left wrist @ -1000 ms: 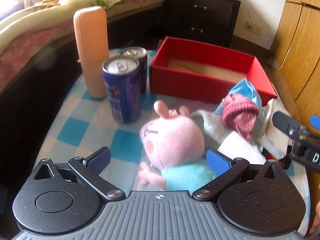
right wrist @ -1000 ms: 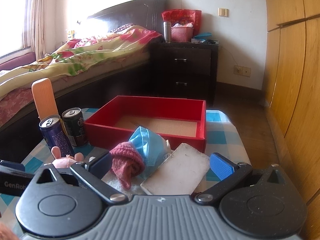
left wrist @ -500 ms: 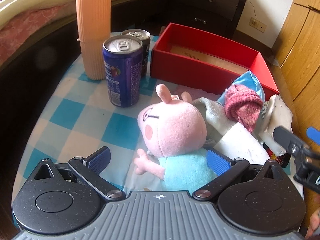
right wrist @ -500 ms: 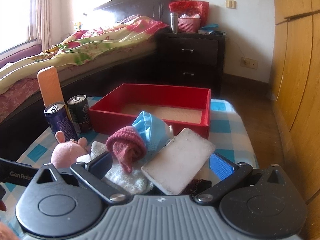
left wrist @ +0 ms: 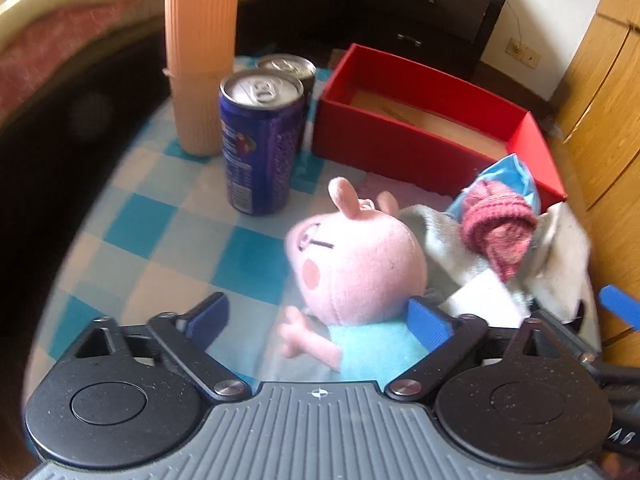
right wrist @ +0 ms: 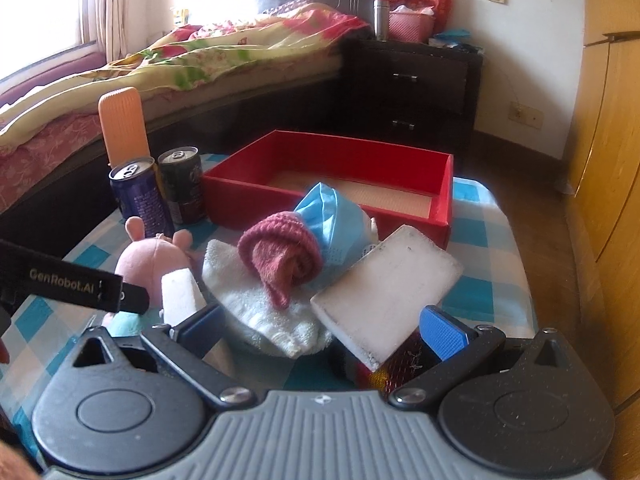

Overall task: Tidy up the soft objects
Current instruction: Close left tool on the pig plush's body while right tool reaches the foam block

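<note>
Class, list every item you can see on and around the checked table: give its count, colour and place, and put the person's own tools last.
Plush pig: one, pink with light blue body, table front, between the left gripper's fingers.
Knit sock: one, dark pink, atop the soft pile.
Towel: one, white, under the sock.
Face mask: one, blue, behind the sock.
Sponge block: one, white, tilted, pile's right side.
Box: one, red, open, table back.
Cans: two, purple in front, dark one behind, left of box.
Ribbed case: one, peach, upright, behind cans.
Bed: one, floral cover, left.
Nightstand: one, dark, beside bed.
Left gripper: open.
Right gripper: open.
</note>
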Demonstrator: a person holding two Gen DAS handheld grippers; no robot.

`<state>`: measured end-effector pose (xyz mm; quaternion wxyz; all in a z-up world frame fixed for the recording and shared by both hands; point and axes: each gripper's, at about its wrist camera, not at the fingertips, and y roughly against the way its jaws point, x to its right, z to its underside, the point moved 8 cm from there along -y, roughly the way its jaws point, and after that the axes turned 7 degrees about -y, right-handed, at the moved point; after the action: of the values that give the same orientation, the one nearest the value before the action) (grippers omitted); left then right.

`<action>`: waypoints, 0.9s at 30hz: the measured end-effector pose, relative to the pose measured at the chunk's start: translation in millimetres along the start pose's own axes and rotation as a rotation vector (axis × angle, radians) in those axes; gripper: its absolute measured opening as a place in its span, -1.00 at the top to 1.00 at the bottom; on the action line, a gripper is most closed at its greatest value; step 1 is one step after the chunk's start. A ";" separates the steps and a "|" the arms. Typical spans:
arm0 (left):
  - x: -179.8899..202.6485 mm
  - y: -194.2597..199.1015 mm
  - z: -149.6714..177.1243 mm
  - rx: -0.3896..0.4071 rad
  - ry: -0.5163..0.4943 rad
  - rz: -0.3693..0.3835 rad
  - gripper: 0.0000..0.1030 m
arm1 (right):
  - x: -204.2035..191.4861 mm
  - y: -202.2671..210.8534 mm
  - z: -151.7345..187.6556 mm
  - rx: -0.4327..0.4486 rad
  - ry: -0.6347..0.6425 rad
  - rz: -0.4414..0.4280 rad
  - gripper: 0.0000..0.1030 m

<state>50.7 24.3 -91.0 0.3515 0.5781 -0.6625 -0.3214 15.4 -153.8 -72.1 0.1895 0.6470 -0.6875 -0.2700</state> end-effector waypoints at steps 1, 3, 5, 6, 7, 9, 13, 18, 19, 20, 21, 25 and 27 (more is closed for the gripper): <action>1.1 -2.4 0.5 -0.010 0.016 0.023 -0.68 | 0.1 0.5 0.4 0.000 0.004 0.000 -0.65; 3.8 -8.3 1.9 -0.038 0.031 0.036 -0.66 | -0.4 0.6 2.2 -0.006 0.011 -0.001 -0.65; 6.2 -13.9 0.8 -0.050 0.044 0.049 -0.62 | -1.7 0.4 4.9 -0.020 0.019 -0.007 -0.65; 7.7 -16.0 -0.8 -0.051 0.056 0.066 -0.52 | -2.2 0.0 6.0 -0.025 0.026 -0.008 -0.65; 9.1 -17.2 -2.0 -0.054 0.066 0.083 -0.48 | -2.8 -0.3 7.3 -0.029 0.032 -0.008 -0.65; 13.4 -19.2 -3.5 -0.056 0.058 0.096 -0.35 | -4.6 0.4 9.3 -0.035 0.039 -0.019 -0.64; 21.8 -25.0 -5.7 -0.053 0.061 0.104 -0.26 | -9.9 1.8 10.9 -0.035 0.050 -0.044 -0.65; 18.1 -21.1 -10.3 -0.034 0.048 0.105 -0.16 | -12.0 5.7 10.2 -0.024 0.056 -0.068 -0.65; 15.4 -20.6 -9.6 -0.033 0.048 0.097 -0.16 | -12.8 7.2 9.4 -0.015 0.058 -0.075 -0.65; 12.8 -20.0 -8.4 -0.031 0.045 0.085 -0.16 | -14.8 9.1 9.1 -0.005 0.063 -0.086 -0.65; 9.4 -19.2 -7.3 -0.030 0.044 0.077 -0.16 | -18.0 10.3 9.1 0.002 0.077 -0.095 -0.65; -0.5 -14.6 -6.0 -0.025 0.032 0.043 -0.15 | -40.7 13.2 12.3 0.028 0.172 -0.140 -0.65; -3.0 -12.9 -5.2 -0.026 0.036 0.047 -0.15 | -50.7 7.9 13.9 0.016 0.204 -0.134 -0.64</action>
<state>62.2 25.6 -99.1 0.3784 0.5635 -0.6652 -0.3111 5.3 -101.7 -73.6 0.2348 0.7170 -0.6221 -0.2091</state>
